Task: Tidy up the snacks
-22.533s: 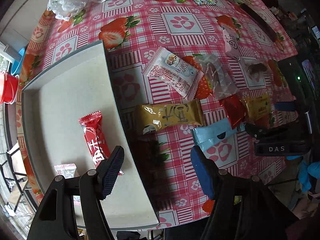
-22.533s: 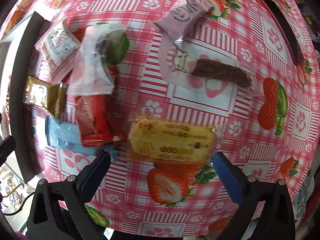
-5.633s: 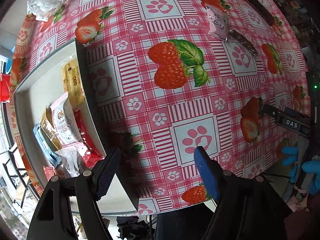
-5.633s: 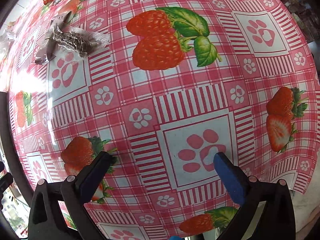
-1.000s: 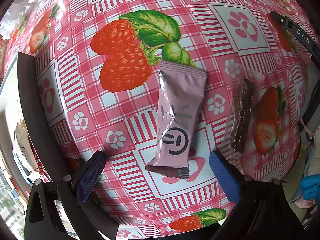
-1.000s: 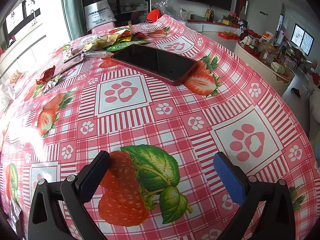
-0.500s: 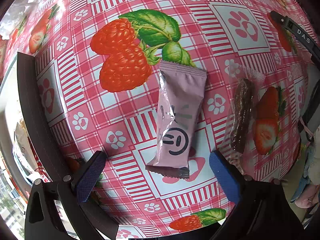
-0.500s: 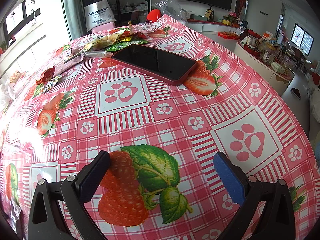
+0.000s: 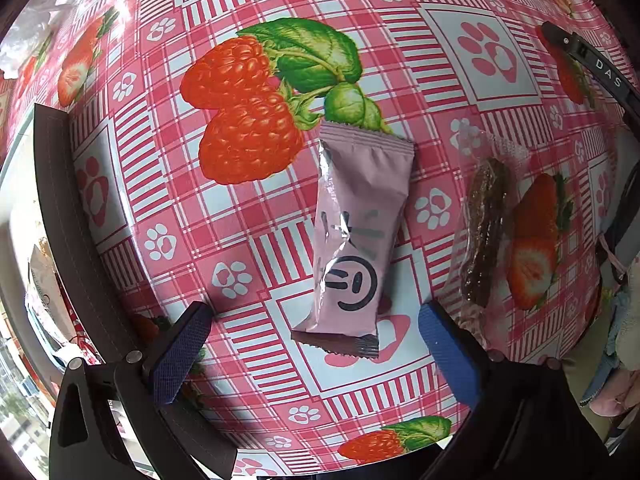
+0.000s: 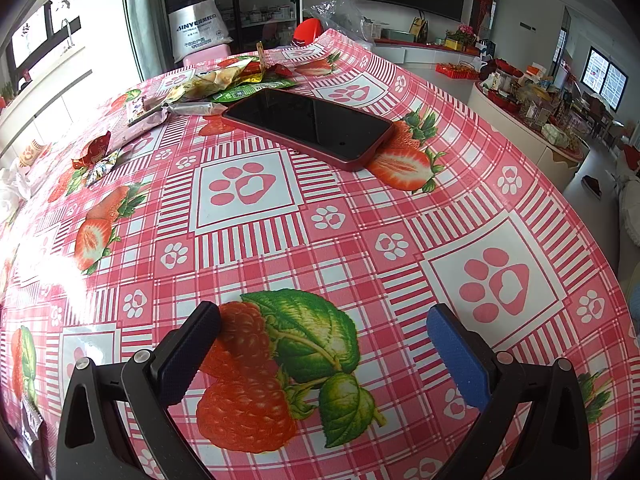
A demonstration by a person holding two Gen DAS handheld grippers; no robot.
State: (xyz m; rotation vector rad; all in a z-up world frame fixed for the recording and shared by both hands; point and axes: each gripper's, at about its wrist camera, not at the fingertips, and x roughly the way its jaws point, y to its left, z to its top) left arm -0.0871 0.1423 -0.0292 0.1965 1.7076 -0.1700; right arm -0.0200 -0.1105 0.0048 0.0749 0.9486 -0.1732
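A pink snack packet (image 9: 356,236) lies flat on the strawberry tablecloth, lengthwise between my left gripper's fingers. My left gripper (image 9: 316,344) is open and empty, hovering just above the packet's near end. A brown bar in a clear wrapper (image 9: 484,232) lies to the right of the packet. The tray's dark rim (image 9: 76,216) runs down the left edge, with snacks partly seen beyond it. My right gripper (image 10: 324,344) is open and empty above a printed raspberry on the cloth.
A phone in a red case (image 10: 312,124) lies on the far part of the table. Several loose wrappers (image 10: 224,84) lie behind it, and a red candy wrapper (image 10: 94,150) to the left. The right gripper's black arm (image 9: 588,64) shows at the left wrist view's upper right.
Nothing has visibly moved in the last second. Since 5.6 s ago the left gripper moved over the pink packet and the right gripper tilted up toward the far table.
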